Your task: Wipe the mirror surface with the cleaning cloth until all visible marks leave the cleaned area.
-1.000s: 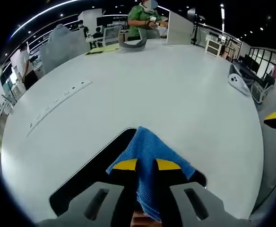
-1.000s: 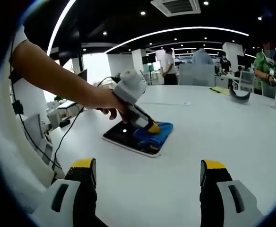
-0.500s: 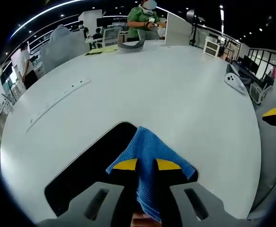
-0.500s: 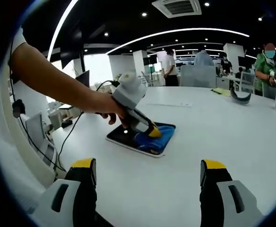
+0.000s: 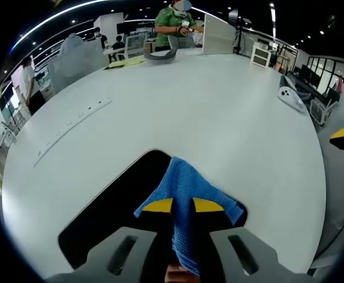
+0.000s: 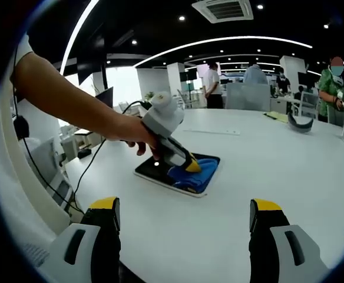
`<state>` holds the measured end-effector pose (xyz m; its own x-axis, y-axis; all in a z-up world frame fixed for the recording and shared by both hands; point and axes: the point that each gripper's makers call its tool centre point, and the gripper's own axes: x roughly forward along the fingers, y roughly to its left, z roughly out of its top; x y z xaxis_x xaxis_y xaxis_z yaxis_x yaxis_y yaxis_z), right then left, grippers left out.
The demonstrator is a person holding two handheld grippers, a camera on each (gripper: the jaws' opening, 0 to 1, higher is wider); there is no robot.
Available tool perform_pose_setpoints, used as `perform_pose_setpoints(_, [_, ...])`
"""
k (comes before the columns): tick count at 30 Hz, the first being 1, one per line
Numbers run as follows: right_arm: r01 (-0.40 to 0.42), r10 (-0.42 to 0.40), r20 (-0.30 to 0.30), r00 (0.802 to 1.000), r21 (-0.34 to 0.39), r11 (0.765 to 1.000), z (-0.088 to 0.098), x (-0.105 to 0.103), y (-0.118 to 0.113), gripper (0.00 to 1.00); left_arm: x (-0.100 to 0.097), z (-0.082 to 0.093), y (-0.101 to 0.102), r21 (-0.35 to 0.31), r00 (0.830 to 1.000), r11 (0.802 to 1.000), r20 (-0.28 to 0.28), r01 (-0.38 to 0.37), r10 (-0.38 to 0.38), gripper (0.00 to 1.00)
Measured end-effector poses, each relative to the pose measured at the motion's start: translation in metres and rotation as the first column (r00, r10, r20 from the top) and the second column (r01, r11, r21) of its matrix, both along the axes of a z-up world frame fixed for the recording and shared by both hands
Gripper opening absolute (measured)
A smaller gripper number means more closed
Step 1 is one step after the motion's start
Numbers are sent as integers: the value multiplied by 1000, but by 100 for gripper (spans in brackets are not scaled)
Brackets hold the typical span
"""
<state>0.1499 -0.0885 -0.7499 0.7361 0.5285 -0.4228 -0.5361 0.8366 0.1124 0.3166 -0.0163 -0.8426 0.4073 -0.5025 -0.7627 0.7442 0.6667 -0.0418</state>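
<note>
Your left gripper (image 5: 183, 205) has its 2 jaws clamped on the blue cleaning cloth (image 5: 187, 187), which bunches up between the yellow tips and spreads forward onto the mirror (image 5: 110, 209). The mirror lies flat on the white table (image 5: 207, 112), a dark rounded rectangle running away to the lower left of the left gripper view, and the cloth covers its end nearest the jaw tips. From the right gripper view you see the same setup from the side: your hand (image 6: 134, 132) drives the left gripper (image 6: 187, 165) down at a slant onto the cloth (image 6: 192, 177), which sits on the far right part of the mirror (image 6: 154, 171), while the near left part is bare. Your right gripper (image 6: 184, 215) hangs above the table well apart from the mirror, its 2 jaws wide apart and holding nothing. As for progress, you are in the middle of the wiping, by my reading: the cloth is pressed on 1 end only, and most of the dark surface is uncovered. That bare glass looks uniformly dark in the left gripper view, with 1 small bright spot in the right gripper view that may be a reflected ceiling light or a mark; I cannot tell which. So you cannot yet call the surface clean, and the uncovered stretch toward the left end likely needs passes.
</note>
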Motion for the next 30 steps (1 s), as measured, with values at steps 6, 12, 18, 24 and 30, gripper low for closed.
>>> perform_pose_setpoints(6, [-5,5,2,1000,-3,1000,0,0,1,91,-1,0,5,12,1000,1000,2,22,-22,9])
perform_pose_setpoints(12, [-8,8,2,1000,-4,1000,1,-2,3,91,-3,0,14,19,1000,1000,-4,23,-23,9])
perform_pose_setpoints(18, [-11,11,3,1000,-7,1000,1,-4,4,91,-3,0,22,11,1000,1000,-7,12,-12,9])
perform_pose_setpoints(24, [-12,12,-1,1000,-9,1000,1,-7,5,91,-4,0,28,11,1000,1000,-9,11,-10,9])
perform_pose_setpoints(30, [-14,14,0,1000,-13,1000,1,-8,7,91,-2,0,33,11,1000,1000,-13,11,-11,9])
